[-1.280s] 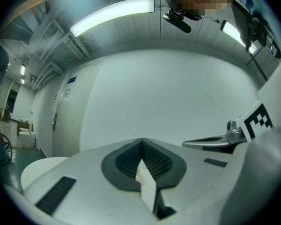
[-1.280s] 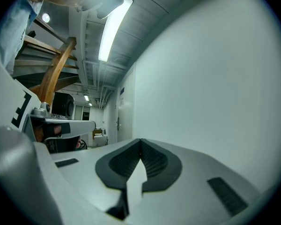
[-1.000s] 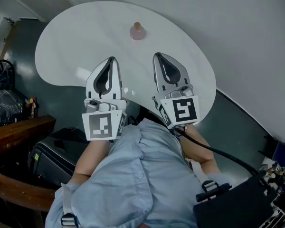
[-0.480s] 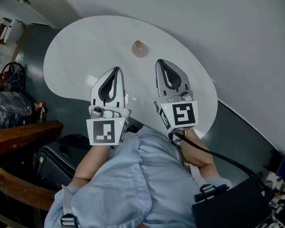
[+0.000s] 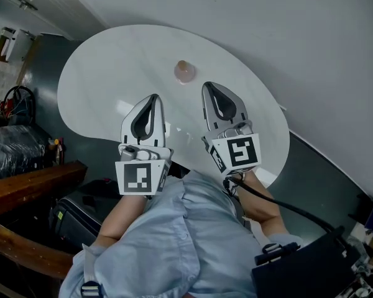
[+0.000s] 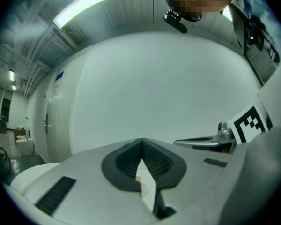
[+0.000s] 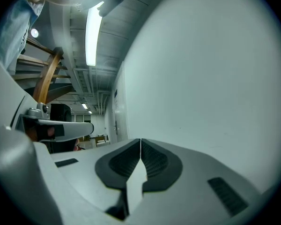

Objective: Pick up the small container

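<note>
The small container (image 5: pixel 184 71), a pinkish round jar with a tan lid, stands alone on the white round table (image 5: pixel 99 73) toward its far side. My left gripper (image 5: pixel 153 96) hovers over the table's near part, shut and holding nothing, with the container ahead and to its right. My right gripper (image 5: pixel 209 85) is shut and empty too, its tip just short of the container and a little right of it. In the left gripper view the jaws (image 6: pixel 141 140) meet at the tips. The right gripper view shows its jaws (image 7: pixel 140 140) pressed together against the white wall.
The table's near edge runs under both grippers. Left of it lie a dark floor, a wooden rail (image 5: pixel 25 179) and a black case (image 5: pixel 81 207). A black cable (image 5: pixel 280 200) trails from the right gripper to a black bag (image 5: pixel 311 269). A white wall rises behind the table.
Both grippers have edged forward over the table toward the container, and the gap to it has shrunk. Both stay shut. The head view has shifted slightly.
</note>
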`<state>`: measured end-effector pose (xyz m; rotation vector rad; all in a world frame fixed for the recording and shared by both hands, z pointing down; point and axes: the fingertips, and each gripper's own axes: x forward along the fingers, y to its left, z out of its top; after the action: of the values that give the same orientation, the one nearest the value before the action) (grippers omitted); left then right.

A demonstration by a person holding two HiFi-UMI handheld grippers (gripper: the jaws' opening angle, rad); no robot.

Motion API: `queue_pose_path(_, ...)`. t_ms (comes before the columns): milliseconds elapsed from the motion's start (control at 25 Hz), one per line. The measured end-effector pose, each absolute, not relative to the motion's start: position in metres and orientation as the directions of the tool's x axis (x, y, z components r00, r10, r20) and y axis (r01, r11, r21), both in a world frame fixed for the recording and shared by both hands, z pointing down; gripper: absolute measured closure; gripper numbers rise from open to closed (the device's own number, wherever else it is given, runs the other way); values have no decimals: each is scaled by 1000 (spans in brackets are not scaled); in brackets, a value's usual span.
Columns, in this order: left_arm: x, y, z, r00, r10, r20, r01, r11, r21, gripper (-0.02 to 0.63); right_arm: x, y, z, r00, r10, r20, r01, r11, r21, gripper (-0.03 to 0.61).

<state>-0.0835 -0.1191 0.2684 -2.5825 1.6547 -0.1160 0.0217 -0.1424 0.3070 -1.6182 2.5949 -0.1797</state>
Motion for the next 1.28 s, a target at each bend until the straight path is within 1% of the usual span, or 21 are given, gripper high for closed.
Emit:
queue_pose_path(400, -88, -149, 278, 488, -872, 41, -871, -489, -38, 615, 9, -163, 316, -407, -912, 55, -910, 400, -109, 575)
queue_pose_path(600, -87, -160, 291, 501, -861, 86, -865, -497, 68, 615, 0, -179, 324, -396, -914, 82, -916, 387, -104, 574)
queue_pose_path(760, -87, -165, 299, 518, -849, 103, -854, -510, 101, 615, -3, -189, 333, -389, -915, 110, -920, 379, -98, 565)
queue_pose_path(840, -89, -169, 303, 520, -846, 116, -853, -509, 113, 615, -5, -195, 339, -391, -912, 126, -920, 381, -97, 528)
queue_pose_path(1000, -94, -178, 314, 514, -845, 150, -857, -497, 139, 615, -8, -204, 355, -395, -904, 162, -918, 384, -94, 425)
queue_pose_path(1080, -96, -181, 320, 517, -840, 165, -855, -498, 144, 615, -9, -209, 365, -389, -903, 181, -921, 377, -99, 395)
queue_pose_path(1200, -101, -181, 325, 537, -828, 160, -843, -529, 97, 615, -11, -212, 377, -379, -902, 207, -925, 363, -109, 356)
queue_pose_path(1280, -105, -181, 331, 537, -825, 175, -843, -526, 109, 615, -14, -214, 384, -375, -899, 226, -927, 362, -98, 335)
